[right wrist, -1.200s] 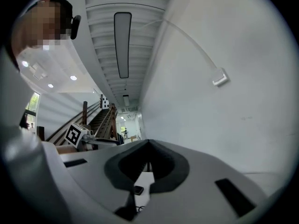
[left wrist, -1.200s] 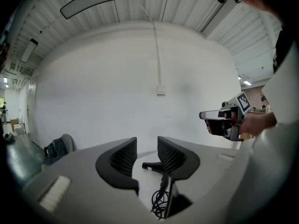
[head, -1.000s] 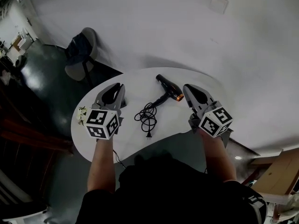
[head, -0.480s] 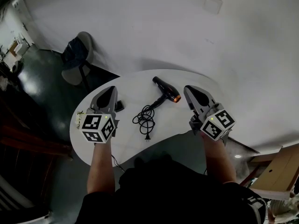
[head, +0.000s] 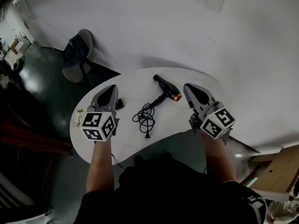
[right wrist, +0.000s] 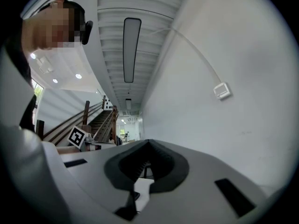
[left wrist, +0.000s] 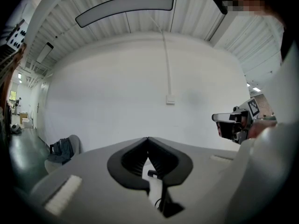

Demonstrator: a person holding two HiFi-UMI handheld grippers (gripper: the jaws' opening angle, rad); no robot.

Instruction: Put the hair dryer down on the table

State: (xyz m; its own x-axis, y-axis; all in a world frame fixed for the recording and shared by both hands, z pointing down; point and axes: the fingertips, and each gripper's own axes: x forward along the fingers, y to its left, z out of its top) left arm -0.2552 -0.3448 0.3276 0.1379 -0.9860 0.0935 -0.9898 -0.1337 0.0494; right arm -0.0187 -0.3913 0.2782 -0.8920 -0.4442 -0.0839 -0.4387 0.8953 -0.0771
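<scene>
The black hair dryer (head: 165, 88) with an orange nozzle ring lies on its side on the white table (head: 132, 81), held by nothing. Its black cord (head: 145, 117) is coiled in front of it, with the plug toward the table's near edge. My left gripper (head: 111, 88) hovers to the left of the cord, shut and empty. To the right of the dryer's nozzle is my right gripper (head: 188, 88), also shut and empty. In the left gripper view the jaw tips (left wrist: 148, 139) meet, and the right gripper (left wrist: 236, 122) shows at the side. In the right gripper view the tips (right wrist: 148, 142) meet too.
A small dark flat object (head: 119, 104) lies on the table next to the left gripper, and a small pale item (head: 78, 116) sits at the table's left edge. A chair (head: 80, 59) with dark clothing stands beyond the table at left. The wall is close behind.
The left gripper's jaws, slightly apart a second ago, have closed with nothing between them. The hair dryer, cord and right gripper stay where they were.
</scene>
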